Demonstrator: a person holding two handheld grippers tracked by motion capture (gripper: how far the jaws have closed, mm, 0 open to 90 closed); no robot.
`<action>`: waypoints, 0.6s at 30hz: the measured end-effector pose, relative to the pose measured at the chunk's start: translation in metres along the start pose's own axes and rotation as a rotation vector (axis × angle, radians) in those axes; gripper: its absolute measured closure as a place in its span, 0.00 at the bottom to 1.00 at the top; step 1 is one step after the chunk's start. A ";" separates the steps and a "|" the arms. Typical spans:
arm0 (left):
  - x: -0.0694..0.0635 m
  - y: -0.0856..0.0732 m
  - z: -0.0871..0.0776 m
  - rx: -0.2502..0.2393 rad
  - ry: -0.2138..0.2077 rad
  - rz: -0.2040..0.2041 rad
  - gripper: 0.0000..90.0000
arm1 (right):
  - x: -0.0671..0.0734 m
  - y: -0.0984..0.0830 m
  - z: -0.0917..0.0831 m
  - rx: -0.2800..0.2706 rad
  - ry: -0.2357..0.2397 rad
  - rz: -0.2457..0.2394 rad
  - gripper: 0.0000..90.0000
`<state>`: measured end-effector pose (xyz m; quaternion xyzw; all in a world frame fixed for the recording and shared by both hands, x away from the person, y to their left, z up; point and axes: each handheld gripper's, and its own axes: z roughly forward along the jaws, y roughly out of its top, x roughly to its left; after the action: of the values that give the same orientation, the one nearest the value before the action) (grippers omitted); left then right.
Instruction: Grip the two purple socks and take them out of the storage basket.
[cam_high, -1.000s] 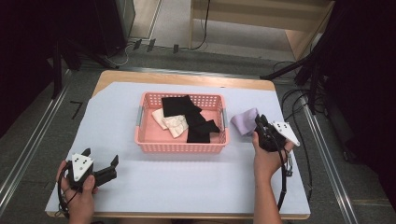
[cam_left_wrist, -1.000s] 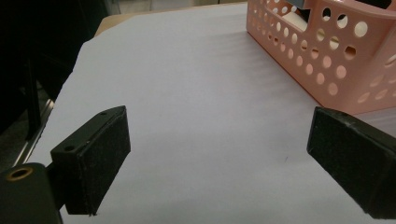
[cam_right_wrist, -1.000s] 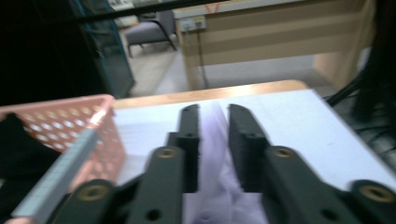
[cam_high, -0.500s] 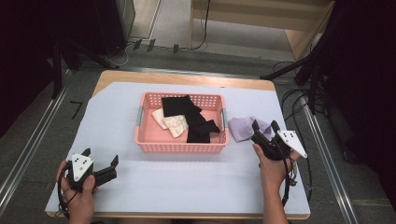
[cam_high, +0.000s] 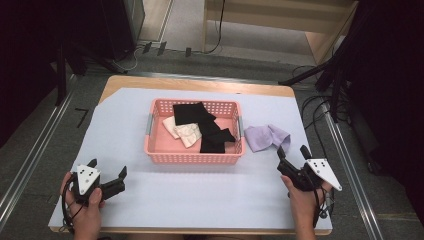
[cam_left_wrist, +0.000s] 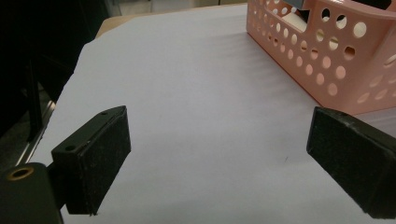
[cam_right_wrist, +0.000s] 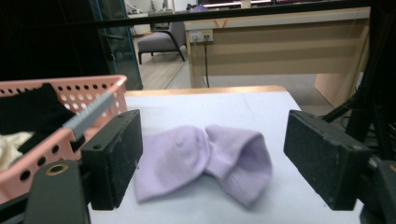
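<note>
Right of centre in the high view, the lilac sock (cam_high: 267, 137) lies crumpled on the pale bench (cam_high: 130, 130), just beside the right end of the pink basket (cam_high: 195, 158). Below it, at lower right, the right tongs (cam_high: 292, 151) have just been opening and stand wide, with nothing pinched; in the right gripper view the sock (cam_right_wrist: 205, 161) lies beyond the pads, the basket's corner (cam_right_wrist: 70, 135) crowding the left edge. Black cloths (cam_high: 202, 122) and a cream piece (cam_high: 182, 131) fill the basket. At lower left the left tongs (cam_high: 107, 169) gape empty over bare bench, the basket wall (cam_left_wrist: 336, 60) at upper right of their view.
</note>
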<state>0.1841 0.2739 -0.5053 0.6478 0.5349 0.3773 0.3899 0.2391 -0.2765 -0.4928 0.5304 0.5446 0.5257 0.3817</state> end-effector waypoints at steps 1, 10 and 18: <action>0.000 0.000 0.000 0.000 0.000 0.000 0.08 | -0.001 -0.002 -0.003 0.007 -0.007 0.002 0.22; 0.000 0.000 0.000 0.002 0.001 0.010 0.08 | -0.021 -0.016 -0.028 0.017 -0.047 0.006 0.19; -0.001 0.000 0.000 0.007 0.006 0.017 0.08 | -0.040 -0.026 -0.047 0.038 -0.067 -0.006 0.18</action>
<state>0.1840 0.2732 -0.5051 0.6524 0.5319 0.3806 0.3830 0.1947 -0.3203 -0.5166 0.5533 0.5429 0.4960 0.3912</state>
